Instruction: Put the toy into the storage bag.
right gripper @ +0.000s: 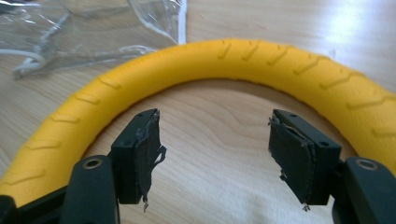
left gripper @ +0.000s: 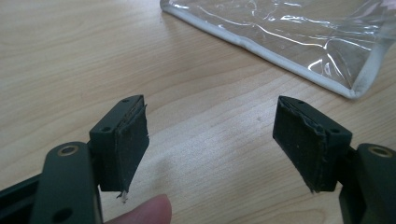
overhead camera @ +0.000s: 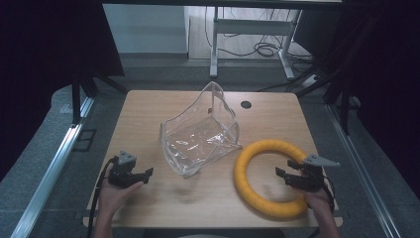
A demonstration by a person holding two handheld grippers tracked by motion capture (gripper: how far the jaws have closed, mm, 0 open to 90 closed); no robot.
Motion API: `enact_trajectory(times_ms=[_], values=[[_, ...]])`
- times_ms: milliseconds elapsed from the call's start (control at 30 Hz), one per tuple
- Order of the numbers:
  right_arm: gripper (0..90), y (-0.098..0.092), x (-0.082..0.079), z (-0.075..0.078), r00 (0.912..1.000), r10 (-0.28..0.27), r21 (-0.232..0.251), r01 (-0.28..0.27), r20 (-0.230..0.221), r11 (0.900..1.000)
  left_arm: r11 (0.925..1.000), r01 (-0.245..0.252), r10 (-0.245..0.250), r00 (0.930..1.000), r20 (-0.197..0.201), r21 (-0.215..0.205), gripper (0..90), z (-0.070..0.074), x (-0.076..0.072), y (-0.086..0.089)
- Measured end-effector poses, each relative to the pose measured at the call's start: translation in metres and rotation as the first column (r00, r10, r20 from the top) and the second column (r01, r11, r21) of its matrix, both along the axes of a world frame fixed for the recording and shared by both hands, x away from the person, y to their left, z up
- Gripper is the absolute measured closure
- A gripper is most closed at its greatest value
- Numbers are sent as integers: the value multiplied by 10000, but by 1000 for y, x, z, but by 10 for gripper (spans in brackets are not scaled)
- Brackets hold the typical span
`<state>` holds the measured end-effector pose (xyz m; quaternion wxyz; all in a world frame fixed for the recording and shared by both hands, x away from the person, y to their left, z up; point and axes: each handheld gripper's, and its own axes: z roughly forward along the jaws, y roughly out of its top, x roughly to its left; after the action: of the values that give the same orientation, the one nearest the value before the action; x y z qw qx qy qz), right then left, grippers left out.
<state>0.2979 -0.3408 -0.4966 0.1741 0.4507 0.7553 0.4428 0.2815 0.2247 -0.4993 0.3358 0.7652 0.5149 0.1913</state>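
Observation:
A clear plastic zip bag with white piping stands half open at the table's middle; its near corner lies ahead of my left gripper. A yellow ribbed foam ring lies flat at the right. My left gripper is open over bare wood at the front left, empty. My right gripper is open too, its jaws inside the ring's hole above the wood, with the ring arching beyond them. The bag shows past the ring.
The wooden table has a dark cable hole at the back. Metal rails run along both sides on the floor. A white desk frame and cables stand behind the table.

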Motion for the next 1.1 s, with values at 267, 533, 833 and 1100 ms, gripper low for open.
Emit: enact_trajectory(times_ms=[267,533,833,1100], values=[[347,-3,-6,9,9954,597,9,-600,745,9982,9995,35,-20,9988,481,-327,270,-2,1,-2],[340,-10,-8,13,9962,752,121,-758,440,9971,9984,518,-514,9985,197,-235,303,1,-3,-8],[348,-7,-21,30,9936,1130,145,-1130,32,9935,9971,741,-732,9958,544,-149,302,5,-6,-12],[354,28,-17,36,9587,2674,-1259,-2784,-974,9522,9972,735,-740,9965,380,122,284,2,-5,-14]])
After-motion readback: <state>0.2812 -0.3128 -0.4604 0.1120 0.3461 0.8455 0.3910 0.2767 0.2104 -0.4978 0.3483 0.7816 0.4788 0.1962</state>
